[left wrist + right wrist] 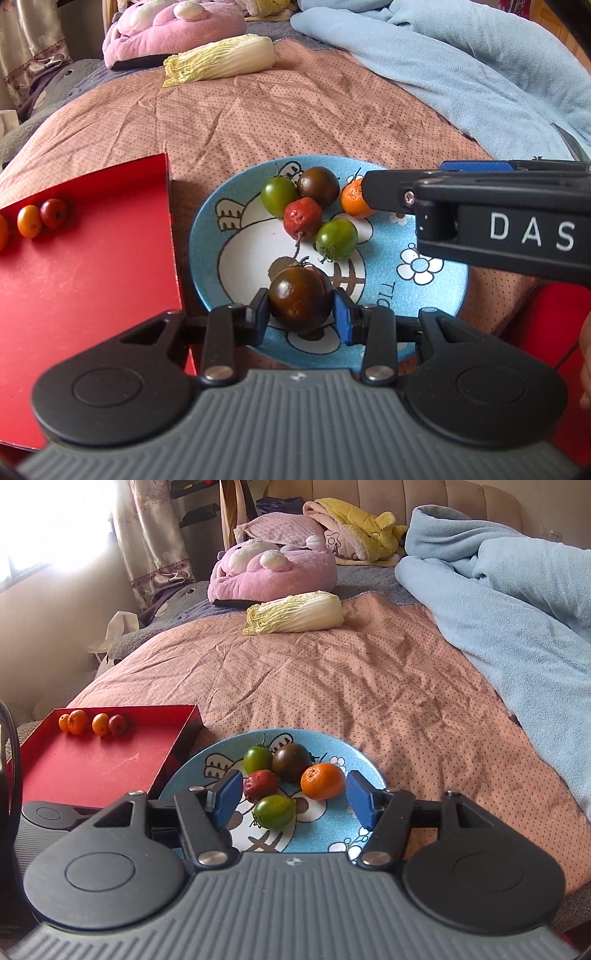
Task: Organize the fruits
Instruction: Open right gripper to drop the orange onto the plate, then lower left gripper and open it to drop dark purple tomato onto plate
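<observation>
A blue cartoon plate [424, 295] [332, 830] on the bed holds green tomatoes [279, 195], a dark tomato [317, 184], a wrinkled red fruit [302, 218] and a small orange [352, 201] [322, 781]. My left gripper [300, 312] is shut on a dark brown tomato [300, 297] just over the plate's near side. My right gripper [291, 799] is open above the plate, fingers either side of the fruits; it shows from the right in the left wrist view [373, 192], by the orange. A red tray [92, 280] [96, 760] at left holds small orange and red fruits [92, 723].
A napa cabbage [295, 613] lies further back on the pink dotted cover [369, 686]. A light blue blanket [517, 602] is bunched at right. A pink plush cushion [273, 568] and other plush toys sit at the bed's head.
</observation>
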